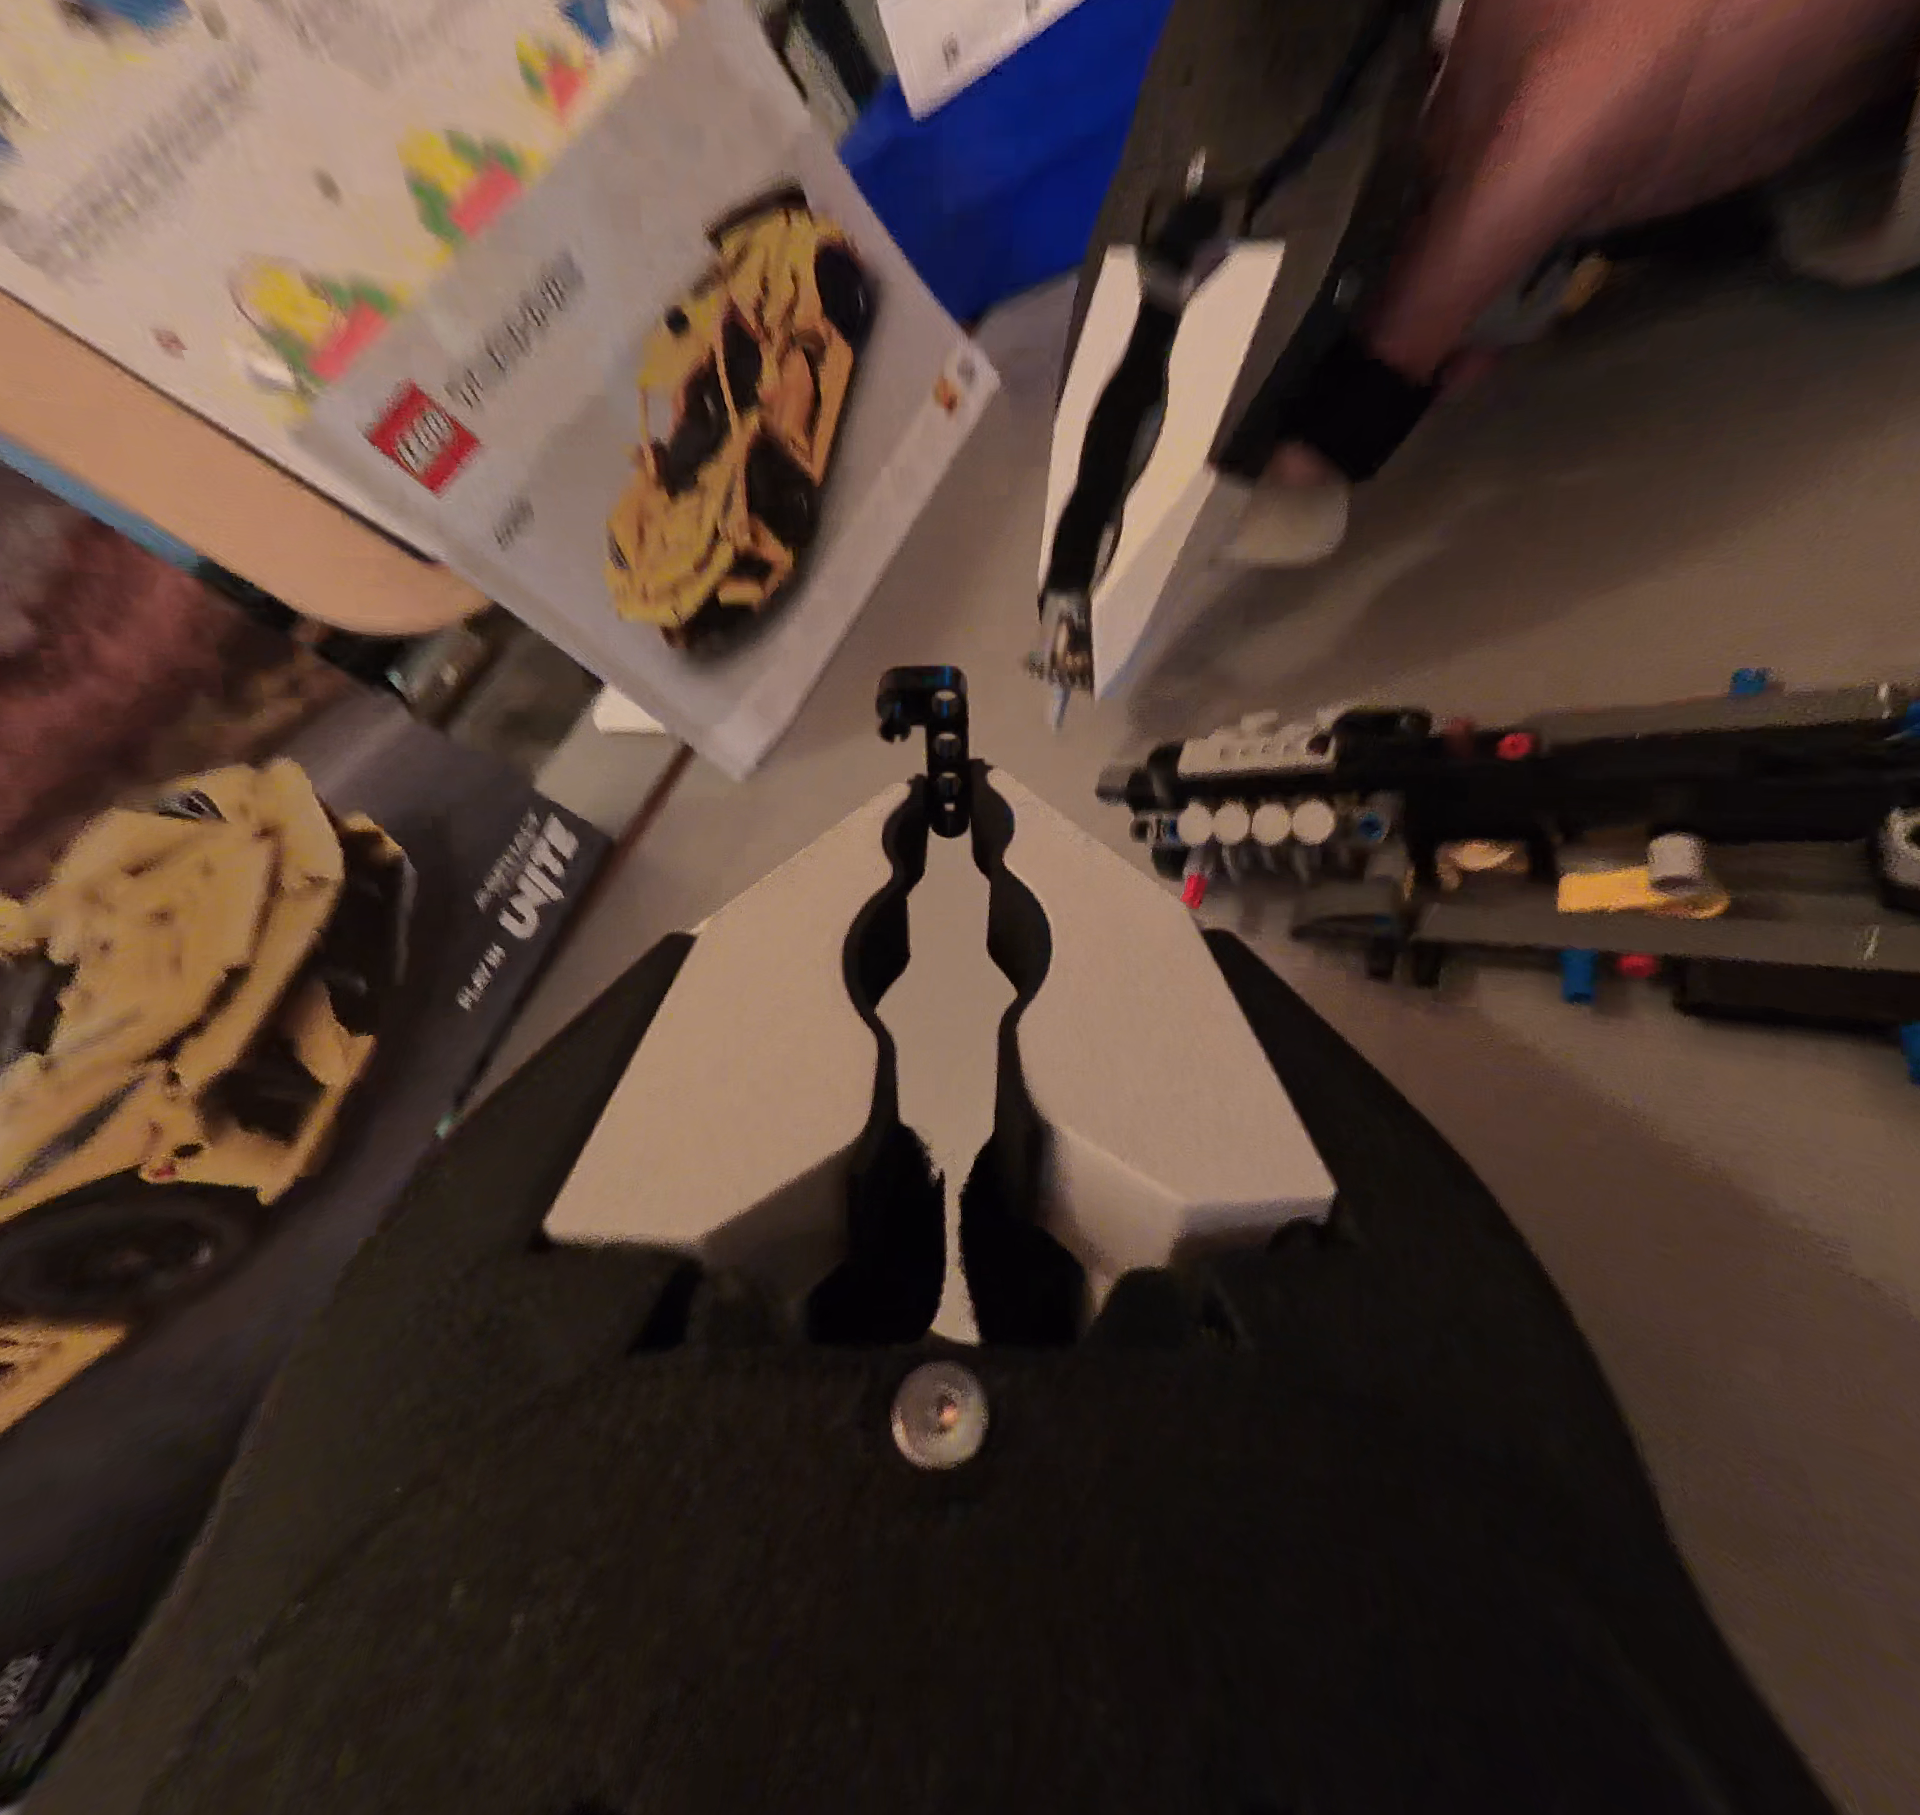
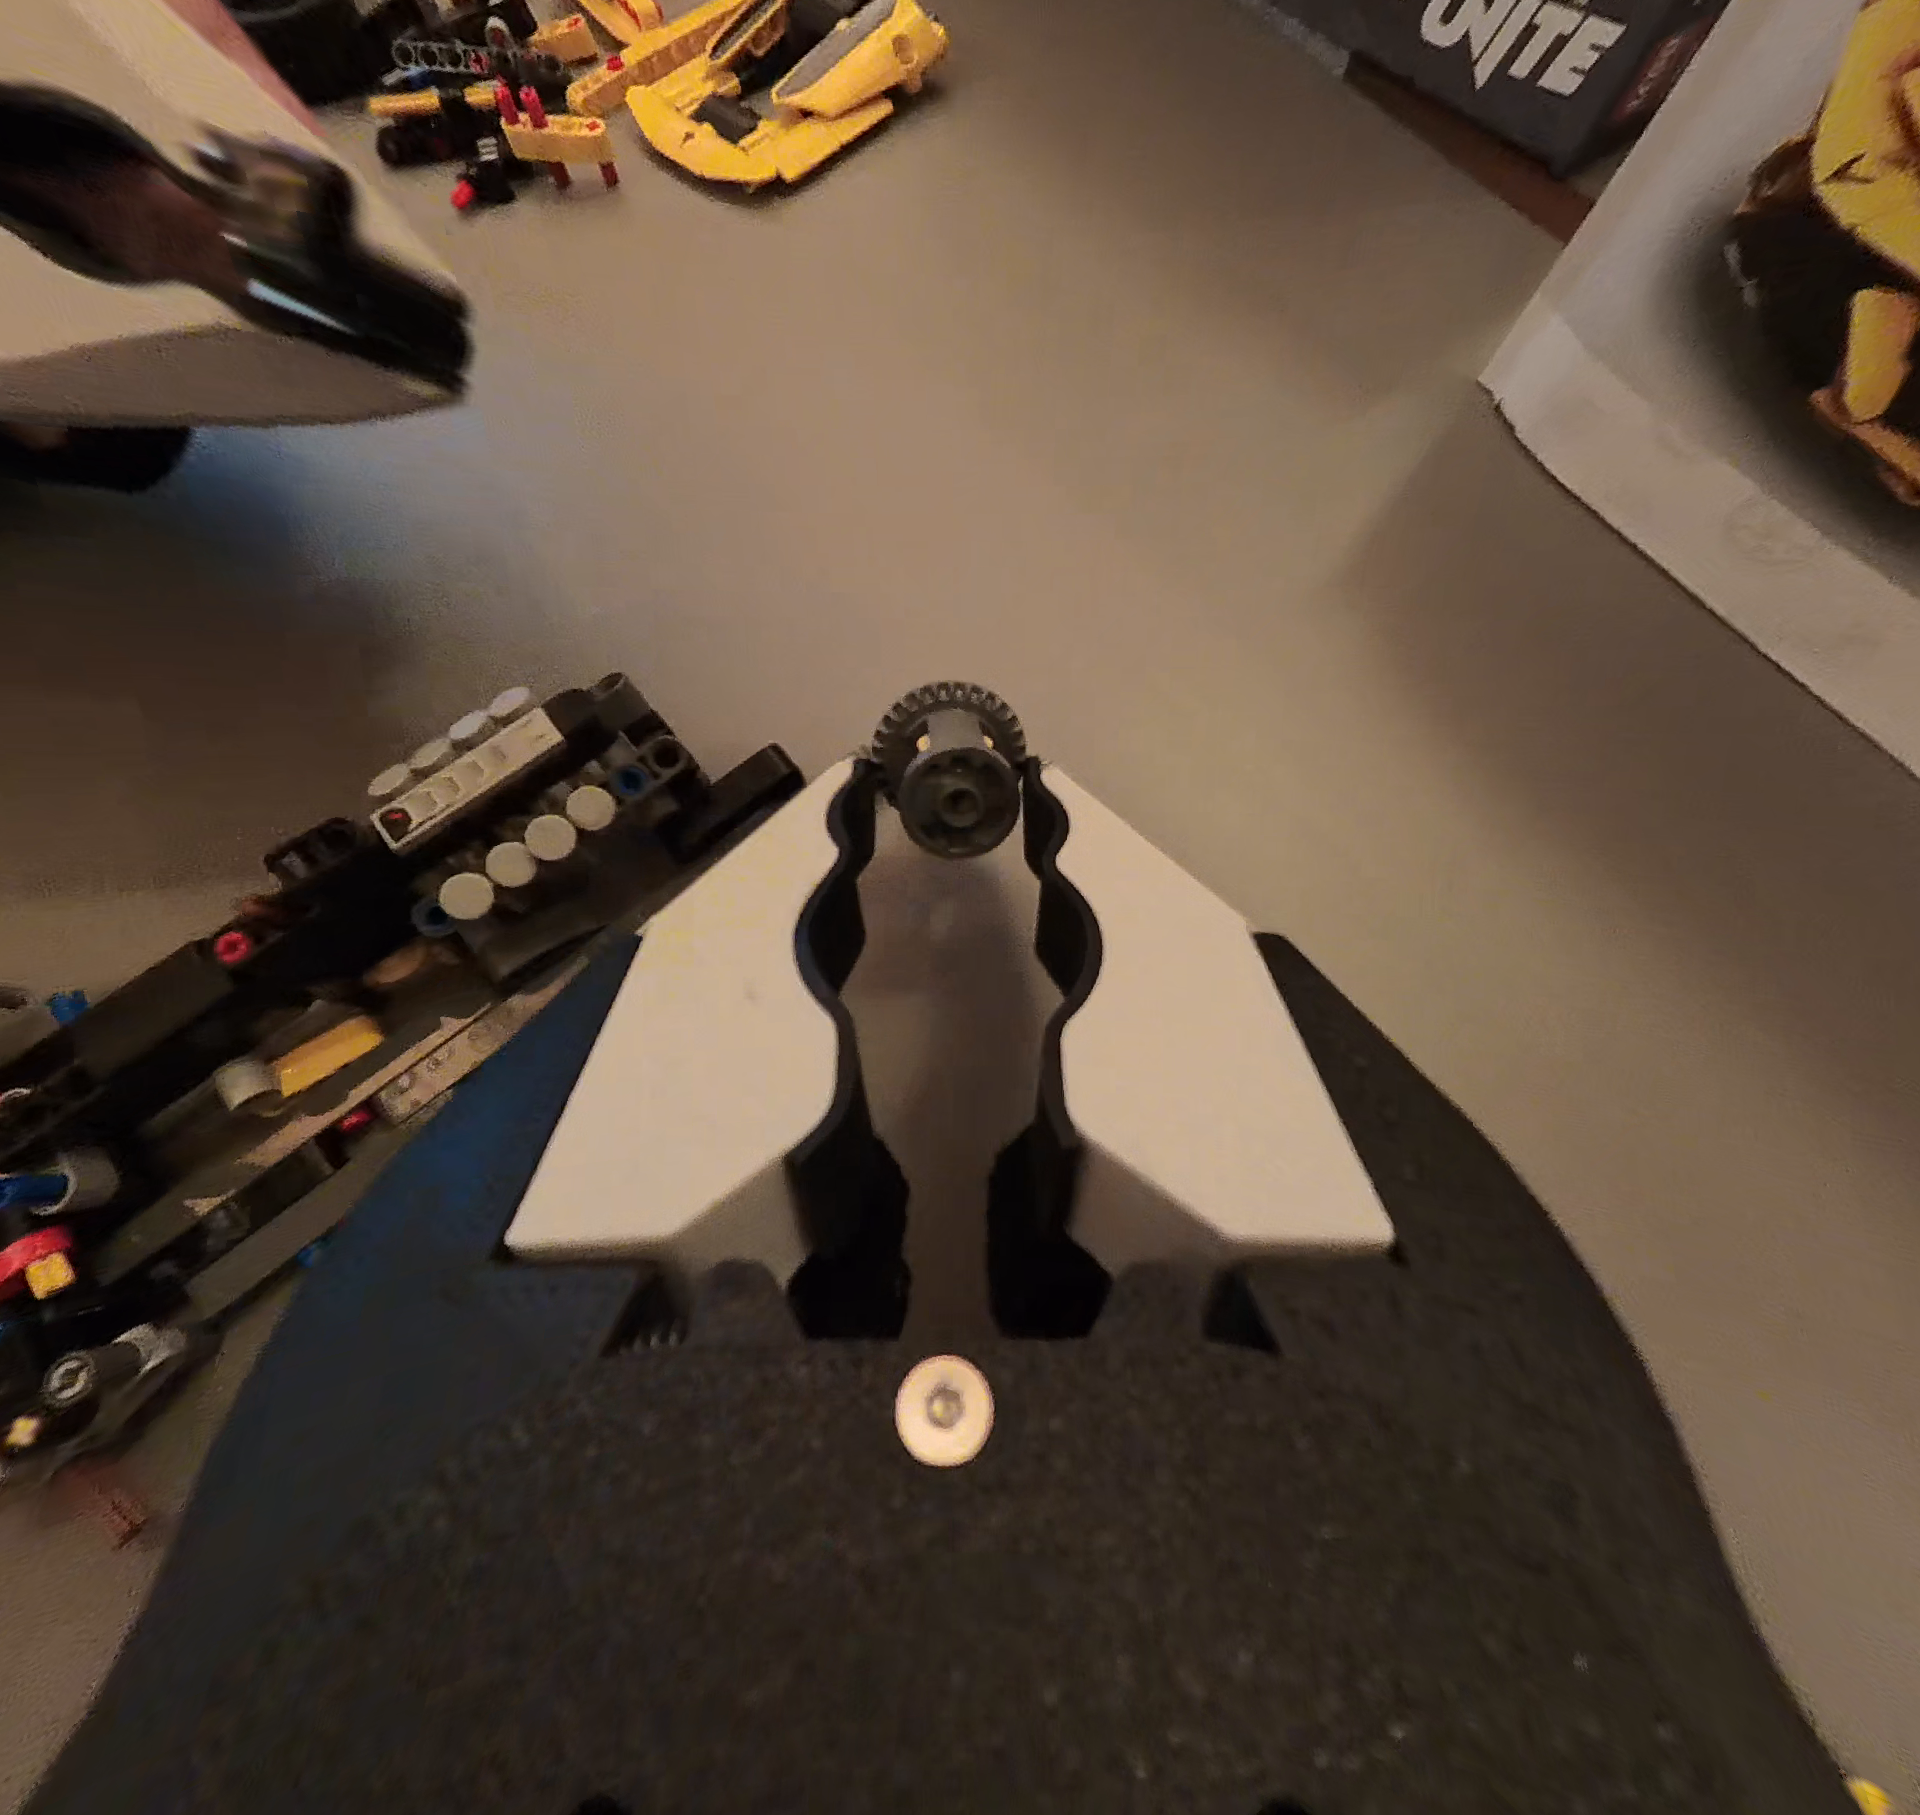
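Observation:
My left gripper [image 1: 948,801] is shut on a small black L-shaped beam with pin holes [image 1: 933,735], held above the grey table [image 1: 1558,1246]. My right gripper [image 2: 948,778] is shut on a dark grey gear part with a toothed ring [image 2: 951,773]. The right gripper also shows in the left wrist view [image 1: 1070,638], upper right, held by a person's hand [image 1: 1662,103]. The left gripper shows blurred in the right wrist view [image 2: 343,290], upper left. A partly built black and grey brick chassis [image 1: 1507,830] lies on the table, and shows in the right wrist view [image 2: 364,934] at lower left.
An instruction booklet with a yellow car on its cover [image 1: 675,415] lies ahead left, beside a dark box with a yellow car picture [image 1: 208,986]. Yellow body sections and loose parts [image 2: 707,61] lie at the far side. A blue bin [image 1: 1008,155] stands behind. My hands' fingertips stand some 10 cm from each other.

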`<state>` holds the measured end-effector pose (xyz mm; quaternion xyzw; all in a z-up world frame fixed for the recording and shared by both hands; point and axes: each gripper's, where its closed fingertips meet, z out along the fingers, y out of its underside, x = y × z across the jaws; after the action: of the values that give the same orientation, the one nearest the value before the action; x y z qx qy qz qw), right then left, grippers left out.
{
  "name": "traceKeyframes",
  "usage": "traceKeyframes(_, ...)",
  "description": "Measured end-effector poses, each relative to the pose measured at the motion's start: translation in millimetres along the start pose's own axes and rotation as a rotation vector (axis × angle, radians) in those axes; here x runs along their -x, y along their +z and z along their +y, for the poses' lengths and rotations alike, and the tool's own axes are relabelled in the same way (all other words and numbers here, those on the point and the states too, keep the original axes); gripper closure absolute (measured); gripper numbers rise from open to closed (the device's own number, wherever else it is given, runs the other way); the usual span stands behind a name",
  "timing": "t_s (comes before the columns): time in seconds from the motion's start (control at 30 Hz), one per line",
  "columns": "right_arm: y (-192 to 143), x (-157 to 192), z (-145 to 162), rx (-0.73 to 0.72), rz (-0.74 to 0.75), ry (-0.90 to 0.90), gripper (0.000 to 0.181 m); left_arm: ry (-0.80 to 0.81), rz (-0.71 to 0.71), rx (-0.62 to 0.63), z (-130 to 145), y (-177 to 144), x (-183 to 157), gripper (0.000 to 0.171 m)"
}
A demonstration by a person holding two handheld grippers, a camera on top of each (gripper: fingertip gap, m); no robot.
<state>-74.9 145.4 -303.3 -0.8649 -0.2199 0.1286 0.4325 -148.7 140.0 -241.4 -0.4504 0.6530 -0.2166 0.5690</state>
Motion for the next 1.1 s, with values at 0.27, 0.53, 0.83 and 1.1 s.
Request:
traceKeyframes(0.27,-4,5,-12,-0.038,-0.007,0.026,0.140,0.030,-0.081,-0.054,-15,-2,5,0.164)
traceKeyframes(0.53,-25,65,-79,-0.313,-0.143,0.084,0.149,0.185,-0.166,0.098,0,12,1,0.165)
traceKeyframes(0.83,-20,69,-72,-0.269,-0.101,-0.011,0.167,0.203,-0.182,0.097,-4,14,-3,0.164)
traceKeyframes(1.1,-38,52,-80,-0.307,0.124,-0.259,0.173,-0.364,0.003,-0.063,-26,-2,7,0.163)
